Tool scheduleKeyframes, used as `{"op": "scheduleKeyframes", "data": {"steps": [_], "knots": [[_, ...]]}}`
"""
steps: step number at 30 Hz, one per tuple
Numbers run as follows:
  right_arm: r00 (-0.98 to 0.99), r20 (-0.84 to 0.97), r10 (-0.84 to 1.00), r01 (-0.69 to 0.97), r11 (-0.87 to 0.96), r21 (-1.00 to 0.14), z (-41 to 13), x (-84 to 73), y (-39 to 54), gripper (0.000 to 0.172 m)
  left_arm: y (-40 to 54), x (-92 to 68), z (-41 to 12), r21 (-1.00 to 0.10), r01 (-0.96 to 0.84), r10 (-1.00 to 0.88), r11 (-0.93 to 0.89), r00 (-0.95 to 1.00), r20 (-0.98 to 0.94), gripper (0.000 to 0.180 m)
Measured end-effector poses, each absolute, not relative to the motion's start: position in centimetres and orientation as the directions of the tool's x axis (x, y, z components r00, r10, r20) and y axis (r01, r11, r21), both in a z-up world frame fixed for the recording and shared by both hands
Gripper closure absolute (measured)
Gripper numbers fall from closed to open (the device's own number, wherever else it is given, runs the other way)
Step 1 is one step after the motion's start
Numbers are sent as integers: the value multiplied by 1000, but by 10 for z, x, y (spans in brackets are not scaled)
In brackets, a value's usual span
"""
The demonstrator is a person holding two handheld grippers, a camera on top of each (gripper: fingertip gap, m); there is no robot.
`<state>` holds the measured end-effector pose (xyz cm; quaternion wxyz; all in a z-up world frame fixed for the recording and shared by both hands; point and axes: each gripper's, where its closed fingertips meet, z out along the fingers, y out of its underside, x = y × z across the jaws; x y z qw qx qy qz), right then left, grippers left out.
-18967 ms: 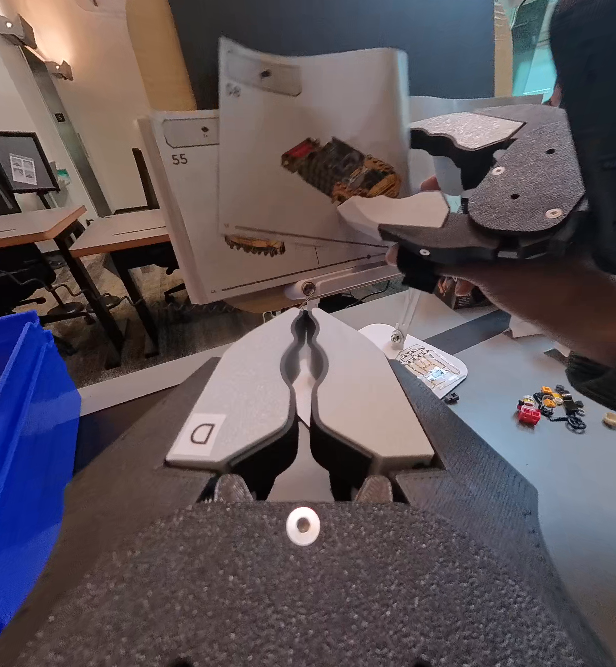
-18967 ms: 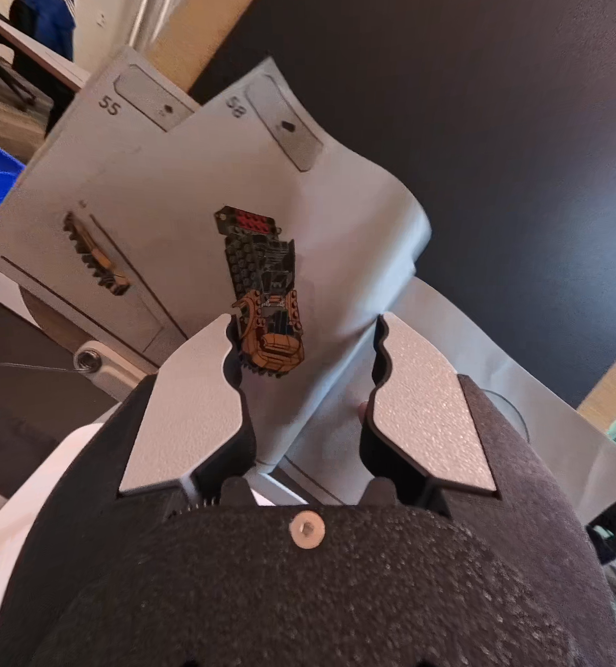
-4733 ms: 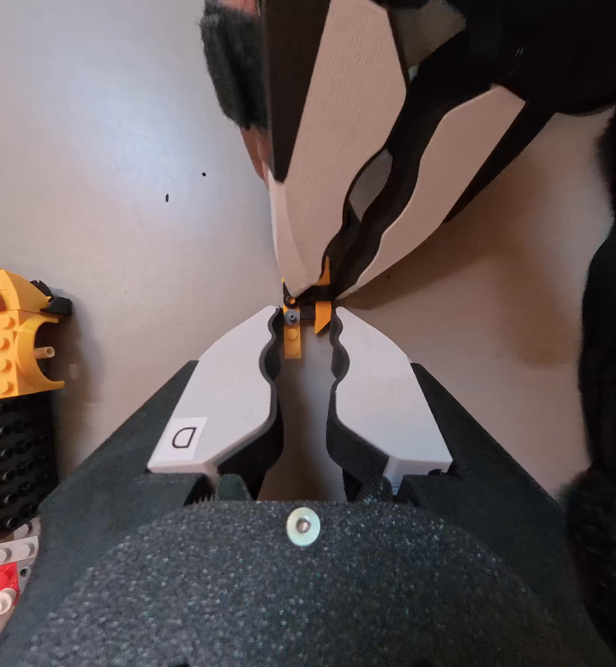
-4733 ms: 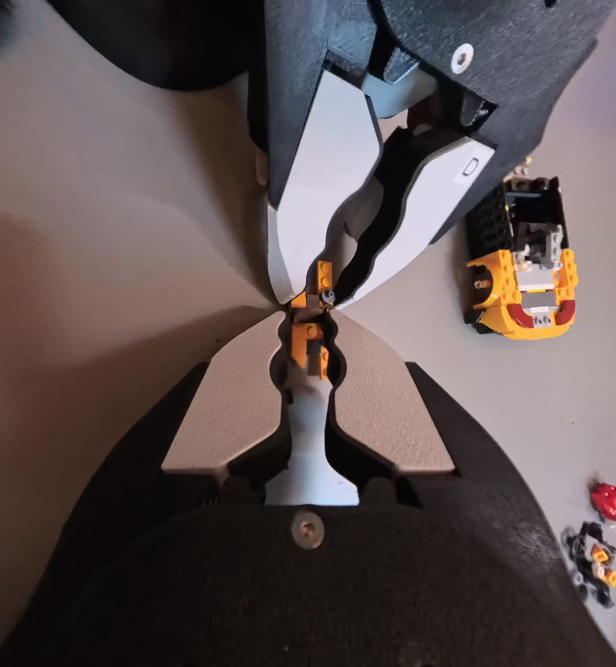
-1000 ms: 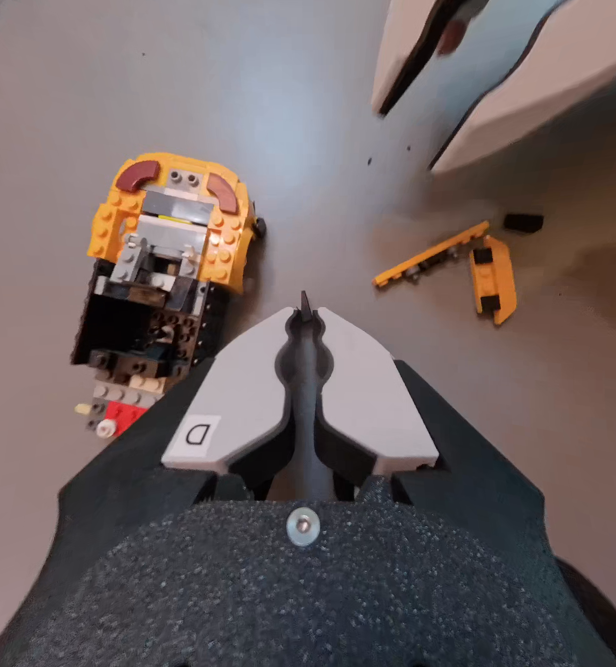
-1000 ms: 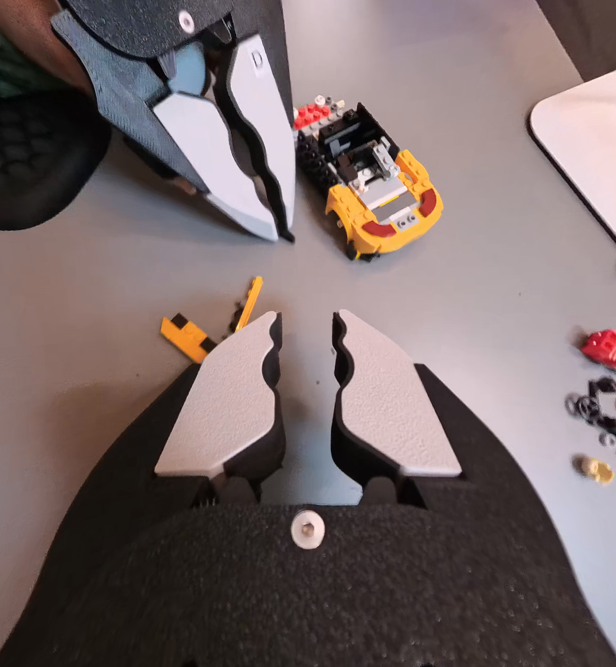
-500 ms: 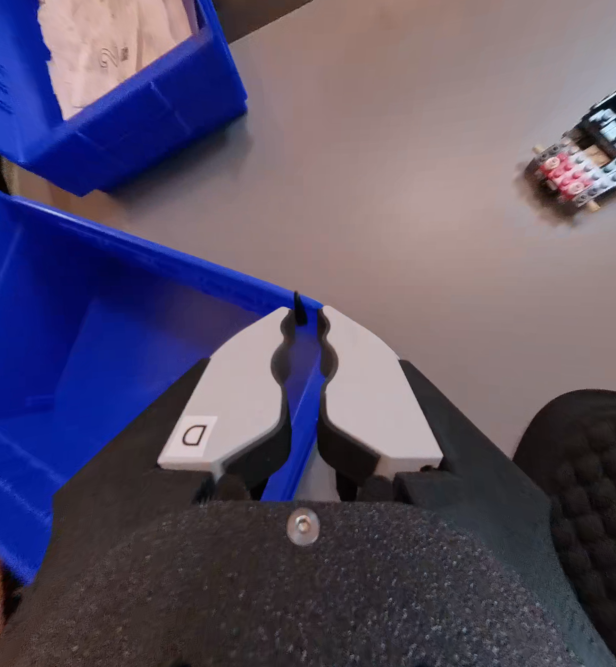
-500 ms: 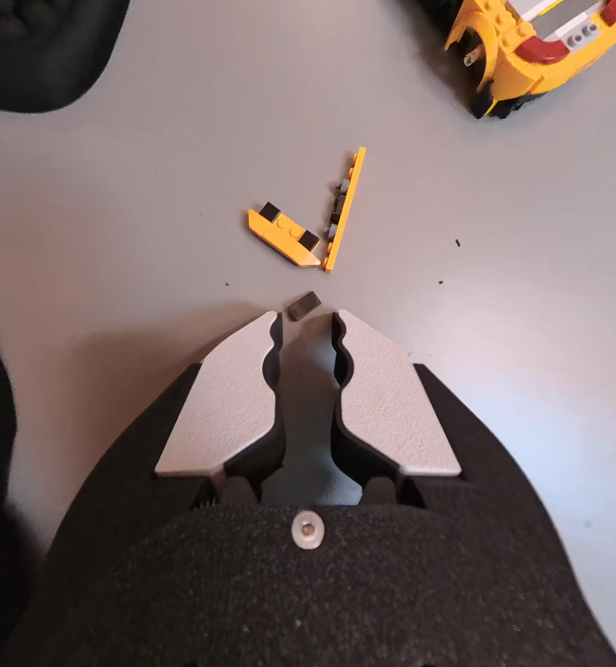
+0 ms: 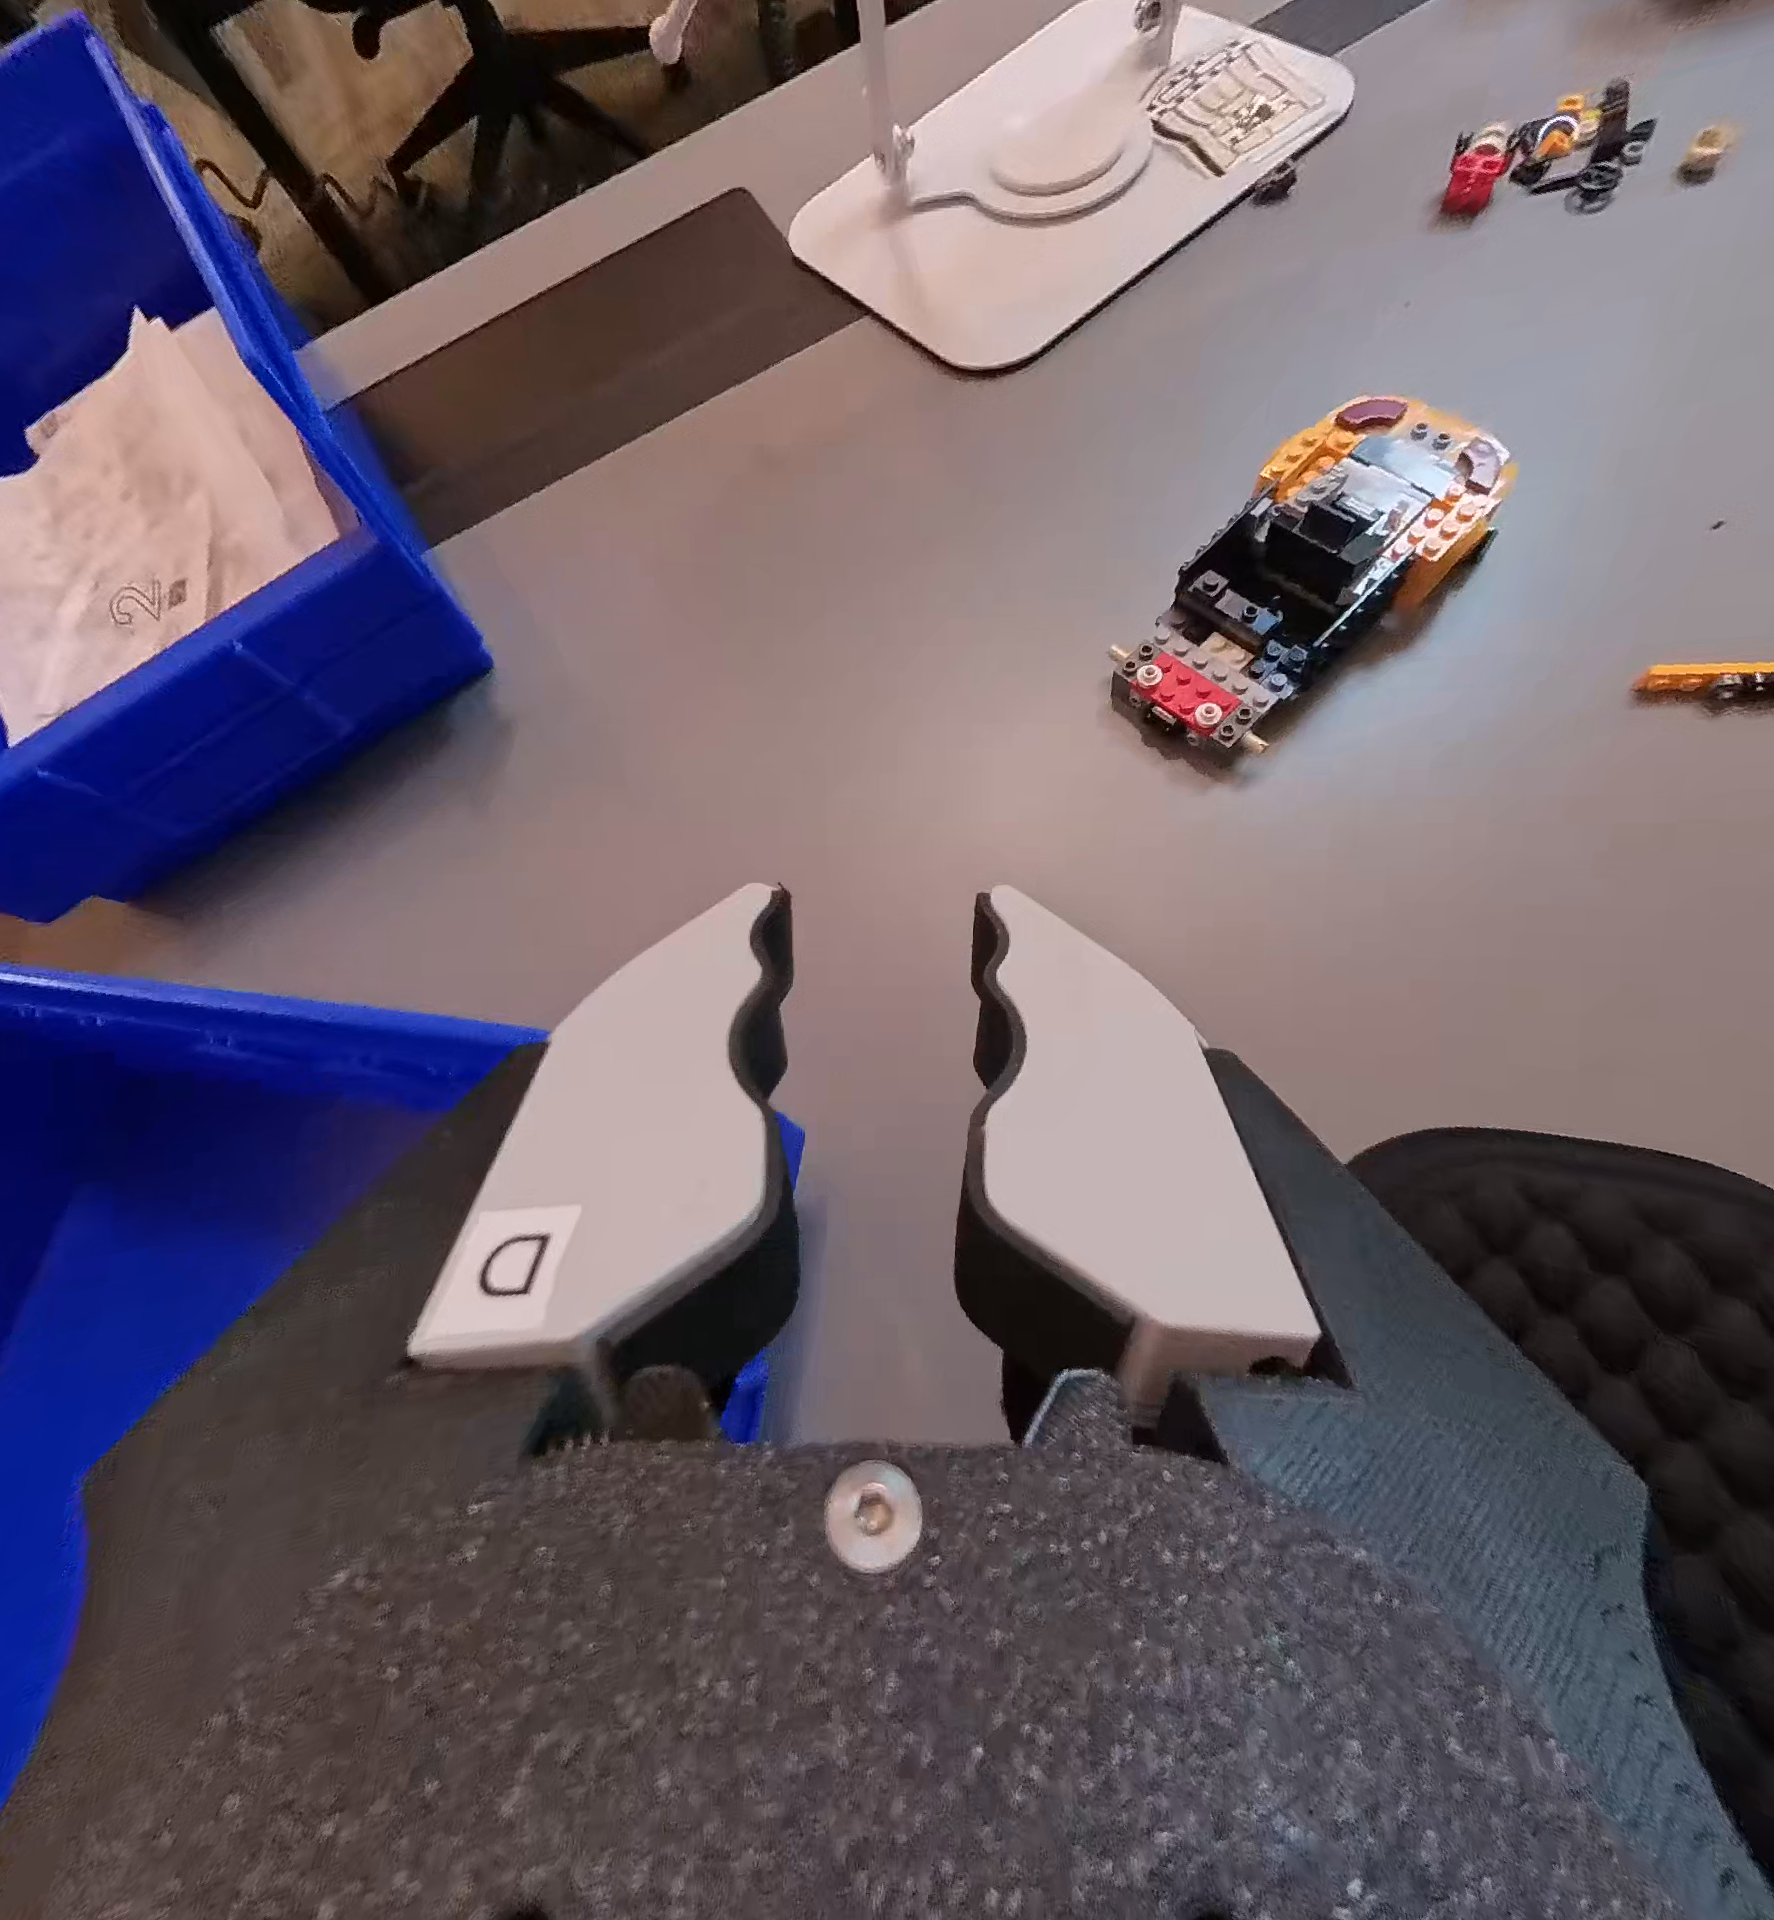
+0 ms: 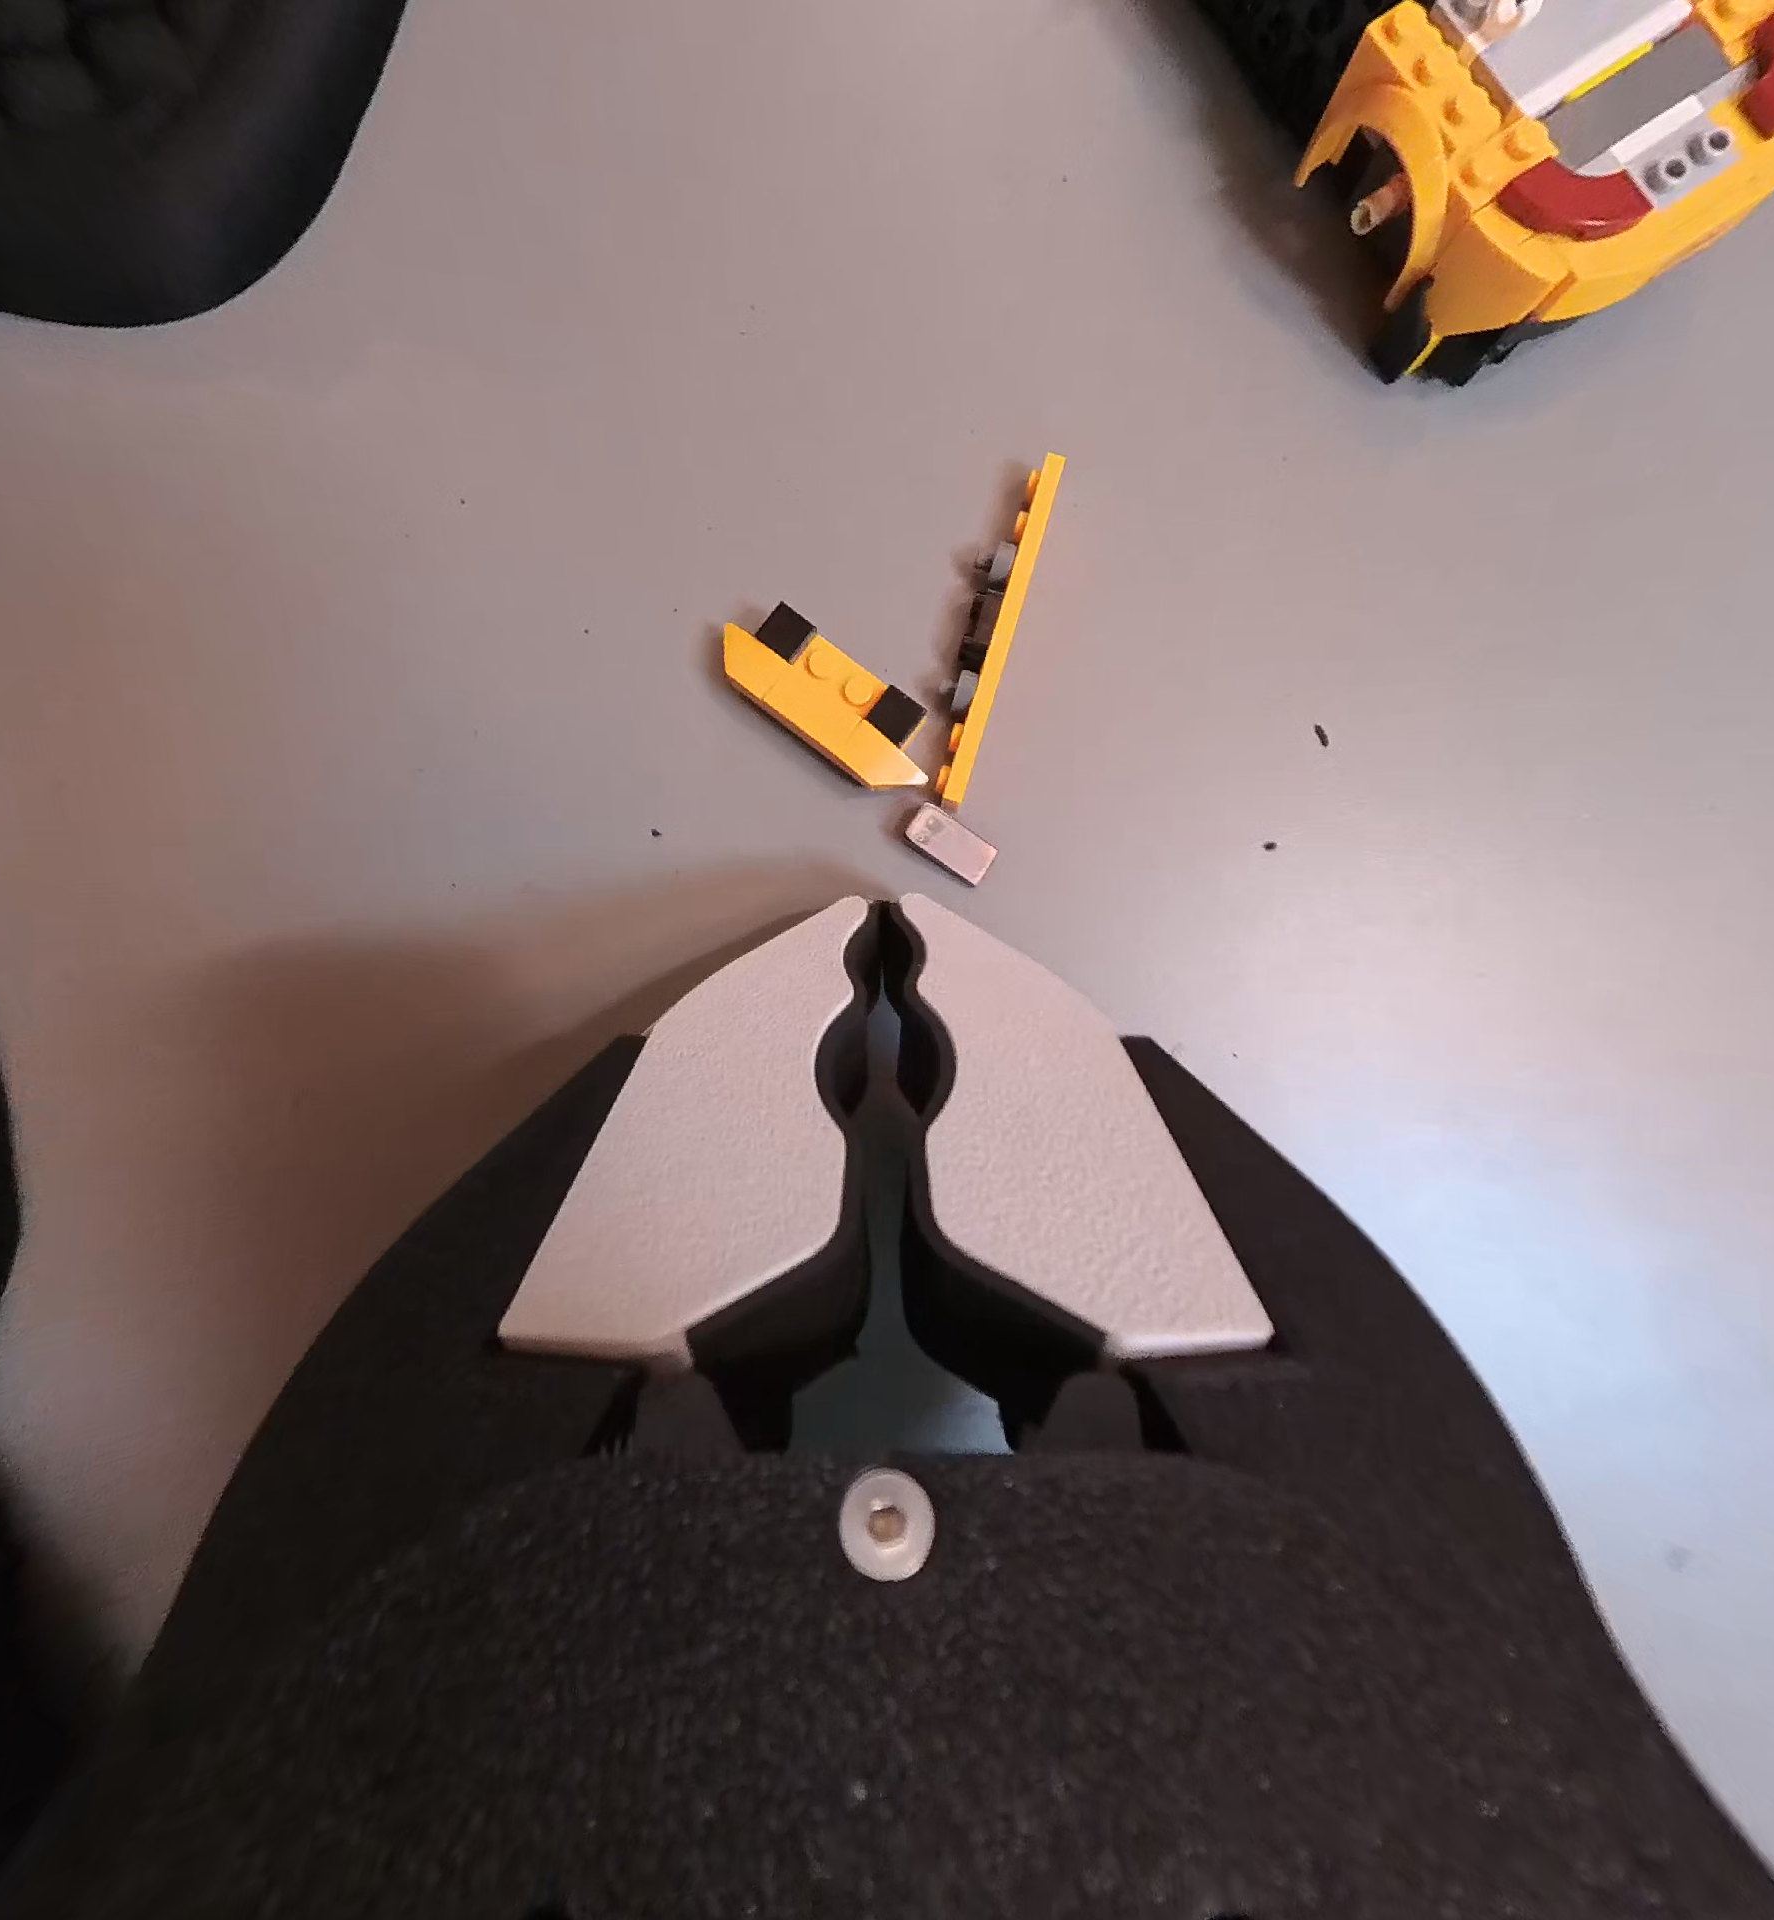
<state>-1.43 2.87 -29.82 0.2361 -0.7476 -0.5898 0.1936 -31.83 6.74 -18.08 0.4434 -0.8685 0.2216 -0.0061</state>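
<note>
From the left wrist, the left gripper (image 9: 881, 904) stood parted over bare grey table (image 9: 862, 675), holding nothing; a blue bin (image 9: 239, 1039) rim lay beside its left finger, the brick car (image 9: 1309, 582) well apart.

From the right wrist, the right gripper (image 10: 884, 909) was closed on nothing, tips just short of a small dark tile (image 10: 950, 842); the orange wedge piece (image 10: 821, 696) and orange strip (image 10: 1008, 634) lay beyond.

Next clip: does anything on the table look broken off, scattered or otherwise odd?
Yes. An orange wedge piece, a thin orange strip and a small dark tile lie loose on the grey table, apart from the brick car, whose body looks unfinished. The right tool is shut on nothing beside the tile.
</note>
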Motion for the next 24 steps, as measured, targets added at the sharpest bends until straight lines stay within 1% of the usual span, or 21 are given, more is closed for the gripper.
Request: {"op": "scheduleKeyframes", "data": {"steps": [2, 3, 4, 7, 9, 12, 16, 17, 19, 22, 24], "knots": [[242, 4, 970, 782, -192, -592, -296, -13, 31, 172, 65, -315, -183, -774, -378, -413, -508, 895, -166, 152], [249, 21, 968, 776, -186, -602, -293, -13, 34, 170, 61, -310, -185, -767, -394, -449, -506, 880, -156, 157], [251, 39, 967, 774, -176, -609, -292, -13, 36, 162, 57, -303, -190, -753, -418, -491, -508, 859, -146, 160], [257, 56, 965, 770, -169, -615, -290, -11, 42, 156, 40, -285, -225, -637, -497, -604, -589, 794, -62, 154], [265, 42, 963, 759, -181, -625, -289, -12, 42, 156, 34, -276, -251, -568, -505, -624, -650, 781, 19, 152], [271, 58, 961, 760, -176, -625, -289, -9, 45, 156, 32, -255, -278, -536, -504, -652, -677, 749, 118, 149], [277, 62, 959, 754, -177, -632, -287, -6, 46, 156, 35, -252, -298, -477, -549, -660, -686, 745, 93, 150], [279, 62, 958, 750, -178, -637, -286, -6, 47, 156, 39, -252, -299, -486, -542, -654, -686, 752, 82, 157], [284, 60, 957, 743, -180, -645, -285, -5, 48, 157, 40, -252, -299, -473, -542, -649, -694, 756, 85, 164], [290, 59, 955, 737, -184, -651, -284, -4, 50, 157, 39, -253, -299, -463, -568, -664, -680, 745, 61, 165], [294, 63, 954, 735, -183, -653, -284, -3, 51, 157, 40, -254, -296, -477, -575, -670, -664, 742, 37, 166]]}}
